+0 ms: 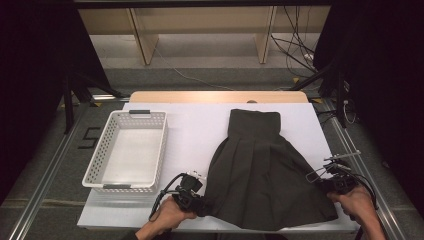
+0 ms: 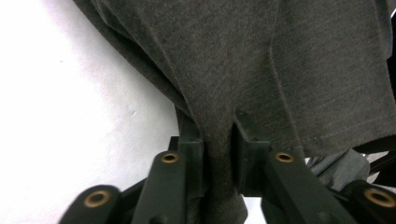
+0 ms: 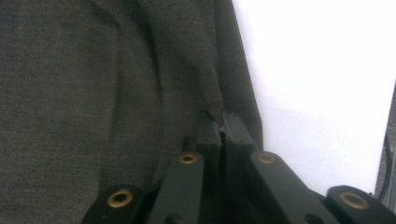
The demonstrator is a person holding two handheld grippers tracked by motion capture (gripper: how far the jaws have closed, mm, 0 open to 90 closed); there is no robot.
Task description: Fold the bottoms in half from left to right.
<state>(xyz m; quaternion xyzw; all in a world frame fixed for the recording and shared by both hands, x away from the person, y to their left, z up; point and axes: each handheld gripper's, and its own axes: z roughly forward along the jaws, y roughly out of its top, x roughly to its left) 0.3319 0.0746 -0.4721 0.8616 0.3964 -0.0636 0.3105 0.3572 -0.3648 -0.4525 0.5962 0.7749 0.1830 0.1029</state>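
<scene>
Dark grey woven skirt [image 1: 260,170] lies flat on the white table [image 1: 200,135], waistband far, pleated hem near; left gripper [image 1: 197,202] clamps the near-left hem corner, right gripper [image 1: 327,182] pinches the right edge; the gripper views show the cloth's weave between the jaws; the high view shows a perforated white basket [image 1: 127,150] at left; no legible writing.

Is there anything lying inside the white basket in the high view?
No, the white basket shows just its bare white floor, while the dark skirt lies spread on the table beside it.
</scene>
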